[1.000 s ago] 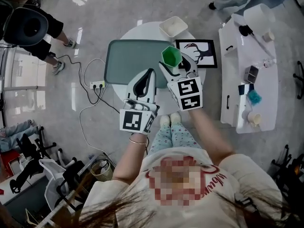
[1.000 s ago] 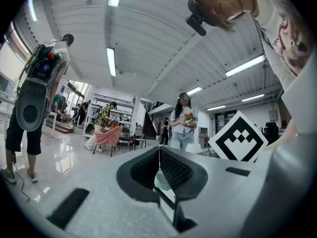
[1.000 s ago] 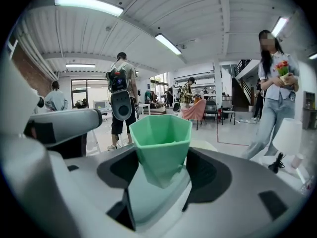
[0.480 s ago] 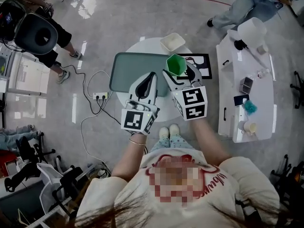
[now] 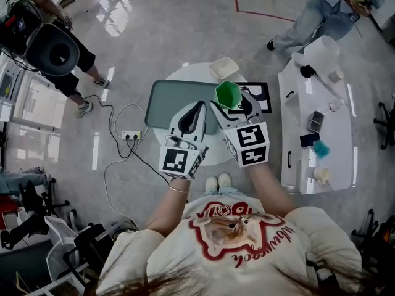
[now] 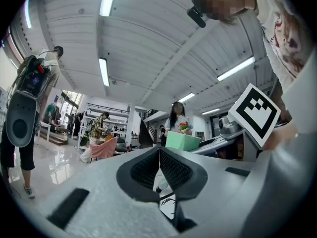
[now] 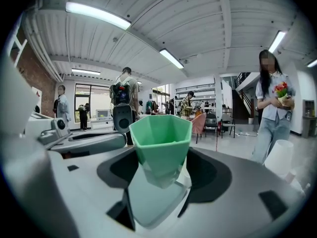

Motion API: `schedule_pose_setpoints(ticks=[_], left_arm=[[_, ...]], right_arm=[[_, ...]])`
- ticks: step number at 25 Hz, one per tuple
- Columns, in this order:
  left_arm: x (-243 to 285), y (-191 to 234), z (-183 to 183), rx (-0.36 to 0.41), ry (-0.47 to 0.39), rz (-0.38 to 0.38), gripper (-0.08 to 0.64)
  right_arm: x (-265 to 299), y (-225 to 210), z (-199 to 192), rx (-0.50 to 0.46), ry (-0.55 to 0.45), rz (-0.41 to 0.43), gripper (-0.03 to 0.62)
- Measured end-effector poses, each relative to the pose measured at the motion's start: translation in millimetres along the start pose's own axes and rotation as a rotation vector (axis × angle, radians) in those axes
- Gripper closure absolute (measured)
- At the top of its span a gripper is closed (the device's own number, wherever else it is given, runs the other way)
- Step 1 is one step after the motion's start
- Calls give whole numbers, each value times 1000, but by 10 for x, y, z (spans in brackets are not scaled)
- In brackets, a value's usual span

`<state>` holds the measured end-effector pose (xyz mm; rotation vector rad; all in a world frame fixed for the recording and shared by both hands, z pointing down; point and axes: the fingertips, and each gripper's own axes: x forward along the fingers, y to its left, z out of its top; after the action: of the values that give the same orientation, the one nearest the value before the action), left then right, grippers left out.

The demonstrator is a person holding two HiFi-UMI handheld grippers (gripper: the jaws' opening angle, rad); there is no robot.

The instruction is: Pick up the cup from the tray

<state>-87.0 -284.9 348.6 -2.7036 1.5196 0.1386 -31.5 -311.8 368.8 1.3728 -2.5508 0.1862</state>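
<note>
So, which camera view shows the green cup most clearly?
The right gripper view: the cup fills the centre, held between the jaws, its angular rim clear. The head view shows it small, from above, at the tip of the right gripper. The left gripper view shows only a pale green shape, probably the cup.

Red script lettering [image 5: 262, 246] runs across the person's shirt [image 5: 296, 224] beside a printed animal, upside down and too small to read. The cube [image 5: 180, 161] on the left gripper [image 5: 198, 105] and the cube [image 5: 252, 145] on the right gripper [image 5: 229, 98] bear black-and-white square marker patterns, without letters or numbers.
</note>
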Motion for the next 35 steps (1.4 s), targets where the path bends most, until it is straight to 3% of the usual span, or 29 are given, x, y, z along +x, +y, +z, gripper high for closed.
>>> schedule_pose_setpoints(ticks=[22, 35], left_arm=[[-275, -148, 103, 21, -37, 67, 546], [-743, -542, 198, 38, -59, 66, 545]], right_arm=[[-306, 153, 163, -37, -64, 51, 302], [-912, 349, 53, -30, -88, 31, 301]])
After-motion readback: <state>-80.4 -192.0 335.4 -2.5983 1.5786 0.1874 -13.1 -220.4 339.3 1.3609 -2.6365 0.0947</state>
